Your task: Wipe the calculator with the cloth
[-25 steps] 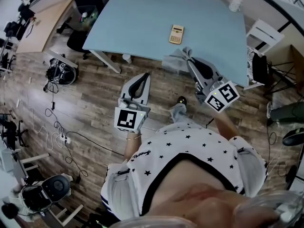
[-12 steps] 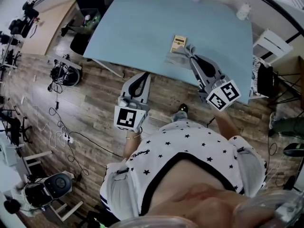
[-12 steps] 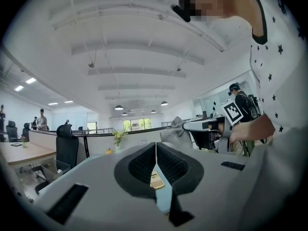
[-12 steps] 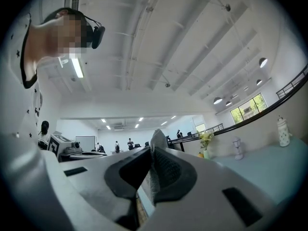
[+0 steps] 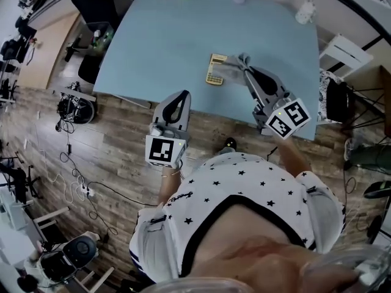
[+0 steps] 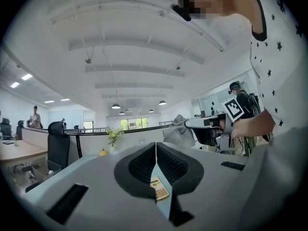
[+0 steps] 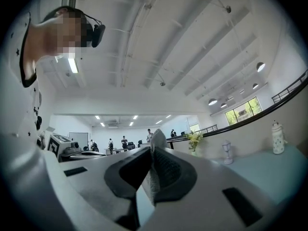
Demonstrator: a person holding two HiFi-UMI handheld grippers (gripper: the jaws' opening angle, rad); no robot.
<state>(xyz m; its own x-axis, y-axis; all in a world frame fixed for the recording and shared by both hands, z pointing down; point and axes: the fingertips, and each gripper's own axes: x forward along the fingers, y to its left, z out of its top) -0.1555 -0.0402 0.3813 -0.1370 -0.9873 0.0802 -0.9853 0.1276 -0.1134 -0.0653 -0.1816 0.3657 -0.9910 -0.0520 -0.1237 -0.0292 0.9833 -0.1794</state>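
Near the near edge of the table [image 5: 153,47], about midway along it, the calculator [image 5: 215,69] is laid flat with its keys up. Its right side is met by the cloth [image 5: 231,72], which is bunched and hung from the right gripper [image 5: 245,69]. Whether cloth and keys actually touch cannot be settled from the head view. The right gripper's jaws are clenched on the cloth, a fold of it being pinched between them and left poking past the tips. The left gripper [image 5: 181,96] is held off the near edge, apart from the calculator, its jaws pressed together on nothing.

The step in hand is judged to be the bringing of the cloth onto the calculator; no wiping stroke is yet shown. What is called for next is that the cloth be lowered onto the key face and drawn across it. Pressure should be kept light so that the calculator is not pushed along the table.

The calculator is not shown at all in the right gripper view, where only the clamped cloth and a white bottle [image 7: 277,137] towards the far right corner are offered. In the left gripper view the calculator is glimpsed through the gap beneath the closed jaws, and the cloth is seen side-on, hanging from the other gripper.
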